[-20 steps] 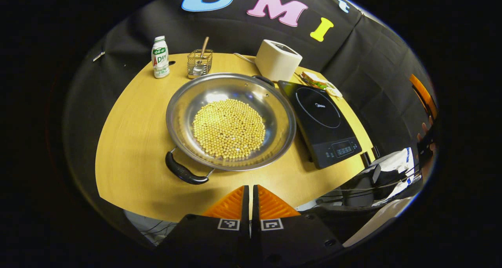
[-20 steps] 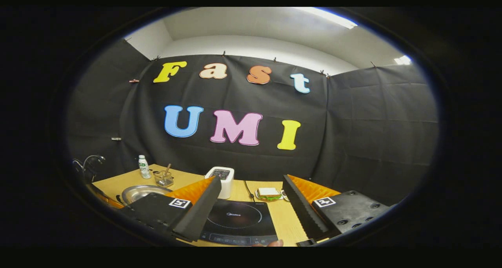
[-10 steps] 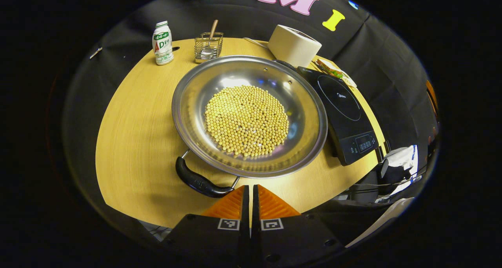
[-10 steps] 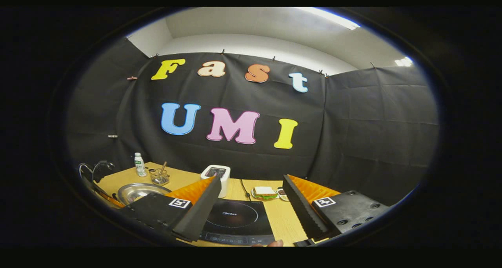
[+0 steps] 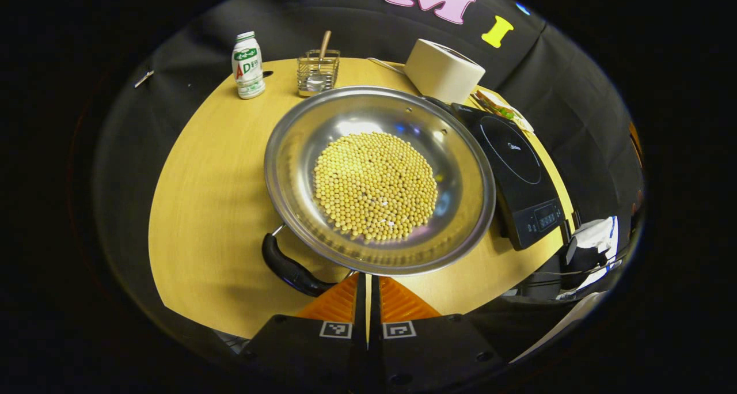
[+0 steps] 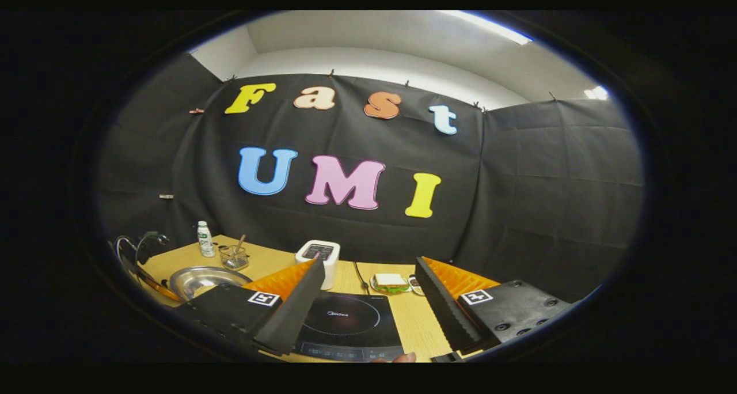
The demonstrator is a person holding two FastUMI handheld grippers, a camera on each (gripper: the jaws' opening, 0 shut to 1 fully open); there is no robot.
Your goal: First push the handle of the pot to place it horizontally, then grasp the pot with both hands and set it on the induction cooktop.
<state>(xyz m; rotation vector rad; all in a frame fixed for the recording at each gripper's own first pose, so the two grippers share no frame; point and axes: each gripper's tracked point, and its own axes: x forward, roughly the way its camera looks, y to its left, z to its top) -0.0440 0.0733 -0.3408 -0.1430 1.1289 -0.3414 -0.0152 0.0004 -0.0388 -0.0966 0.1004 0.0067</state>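
Closer than a second ago, the left gripper [image 5: 367, 290] now has its orange ridged fingers pressed together with no gap, holding nothing, their tips just below the near rim of the wide, shallow stainless-steel pot [image 5: 380, 178]. The pot sits on the round pale wooden table [image 5: 207, 198], directly ahead of this gripper, and holds a flat layer of yellow soybeans [image 5: 375, 185]. Its black curved near handle [image 5: 291, 267] lies just ahead and to the left of the fingertips; whether they touch it cannot be told.

By my judgement the task is at its first step: the handle points diagonally toward the gripper, so the push is about to begin or barely begun. Grasping with both grippers and moving the pot are not yet done. The black glass induction cooktop [image 5: 518, 175] lies bare, ahead and to the right, just beside the pot.

The right gripper [image 6: 368, 302] holds its fingers wide apart, empty, above the cooktop's near edge, with the pot low on its far left.

The pot's far handle is mostly hidden behind the rim, and the left fingertips partly cover the near handle's end.
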